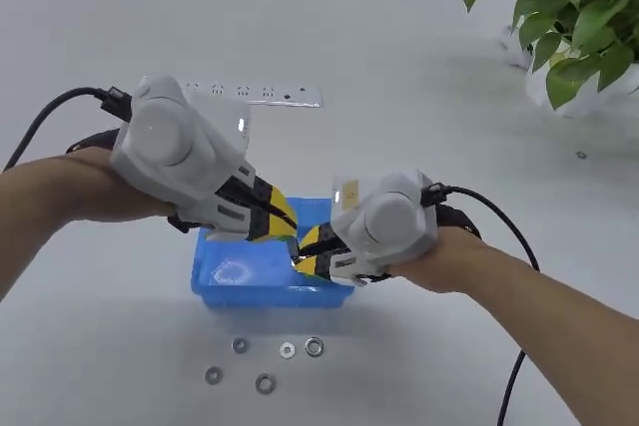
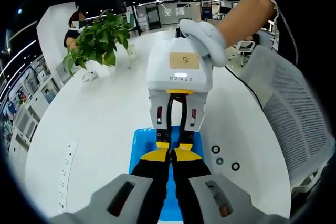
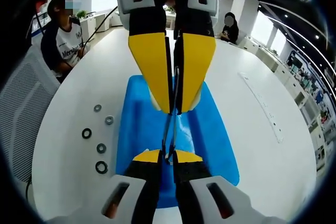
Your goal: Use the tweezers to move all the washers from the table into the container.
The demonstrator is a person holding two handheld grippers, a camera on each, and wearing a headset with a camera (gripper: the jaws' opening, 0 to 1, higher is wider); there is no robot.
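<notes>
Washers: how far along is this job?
Nothing looks done: all five washers lie on the table beside the blue container, and I see none inside it. In hand: the tweezers, gripped by both the left gripper and the right gripper above the container. Left: every washer.

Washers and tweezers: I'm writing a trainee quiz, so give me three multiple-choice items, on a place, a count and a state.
1. Relative to the blue container, the washers lie: A inside it; B on the table beside it; C on its rim.
2. Washers in the head view: A three; B five; C eight.
3. The tweezers are: A on the table; B clamped by the left gripper and right gripper; C in the container.
Answers: B, they sit on bare tabletop; B, five rings; B, both jaw pairs close on them.
</notes>
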